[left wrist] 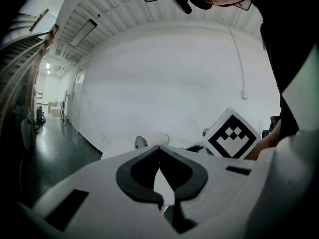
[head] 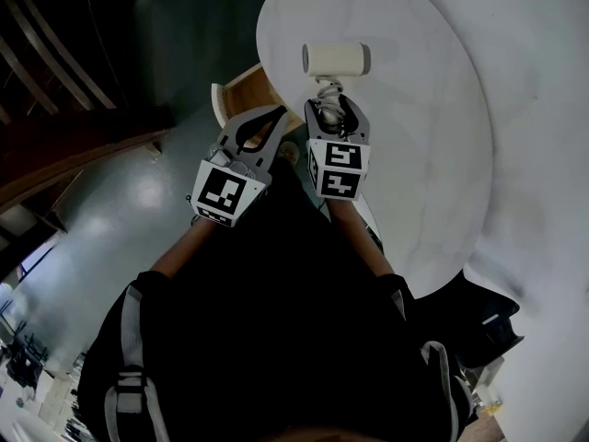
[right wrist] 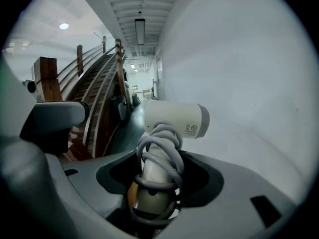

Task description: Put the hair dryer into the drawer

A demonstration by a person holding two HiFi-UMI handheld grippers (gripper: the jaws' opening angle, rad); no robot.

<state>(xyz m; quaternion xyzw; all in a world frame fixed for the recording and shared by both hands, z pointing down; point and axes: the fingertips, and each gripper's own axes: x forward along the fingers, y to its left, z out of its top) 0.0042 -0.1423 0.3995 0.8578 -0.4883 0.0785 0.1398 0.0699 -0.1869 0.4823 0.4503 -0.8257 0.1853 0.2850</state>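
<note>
1. Head view: glaring, nearly washed-out white on the table (head: 414, 155); murky and underexposed left of the table and below it.
2. Dull reflected sheen on the floor (head: 120, 238) left of the table.
3. Left gripper view: flat, even, pale light above the table; black corners; straight lines bowed hard toward the edges.
4. Right gripper view: glow from a ceiling lamp (right wrist: 140, 31) above and left of the table; round black vignette; hair dryer (right wrist: 174, 121) crisp; right tongs (right wrist: 158, 183) slightly soft nearest the lens.

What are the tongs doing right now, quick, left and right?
Left tongs: closed, nothing between them.
Right tongs: closed on the handle of the cream plastic hair dryer.
</note>
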